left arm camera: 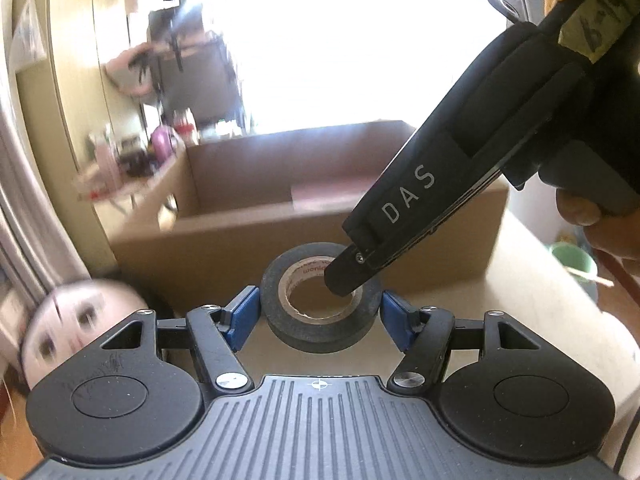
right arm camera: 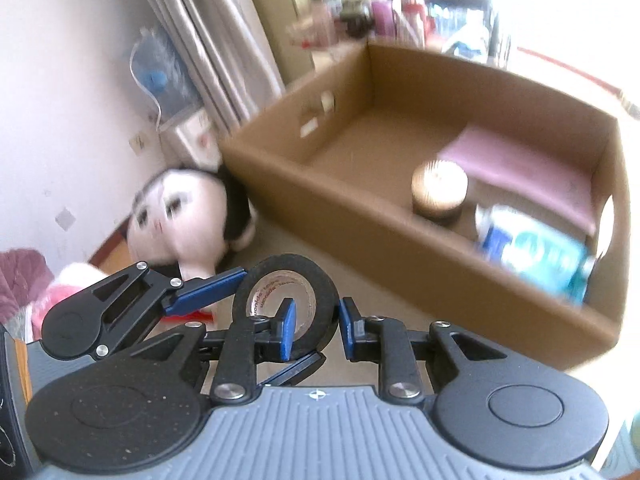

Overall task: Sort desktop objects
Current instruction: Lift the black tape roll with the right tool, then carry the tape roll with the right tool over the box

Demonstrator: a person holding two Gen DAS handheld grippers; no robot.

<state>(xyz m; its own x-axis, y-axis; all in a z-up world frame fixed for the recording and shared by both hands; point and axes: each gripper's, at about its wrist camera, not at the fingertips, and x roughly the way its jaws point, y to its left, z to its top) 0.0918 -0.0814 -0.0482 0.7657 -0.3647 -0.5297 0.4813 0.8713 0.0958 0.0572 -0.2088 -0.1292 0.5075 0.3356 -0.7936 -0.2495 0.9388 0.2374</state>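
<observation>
Tape roll, black with a pale cardboard core, sits between the blue pads of the left gripper, which clasps its outer rim from both sides. From the left wrist view the right gripper comes in from the upper right with one finger poked down into the core, and a bit of the person's hand shows behind it. The right wrist view gives the other side: the tape roll stands tilted on edge, and the right gripper is clenched on its wall, one pad inside the hole and one outside. The left gripper reaches across from the left there, one blue finger along the top of the roll.

Only the right wrist view looks down into the cardboard box beyond the roll, showing a round container, a pink flat thing and a blue and white packet, all blurred. The left wrist view sees only the cardboard box walls. A plush toy lies left of the box on the tabletop
</observation>
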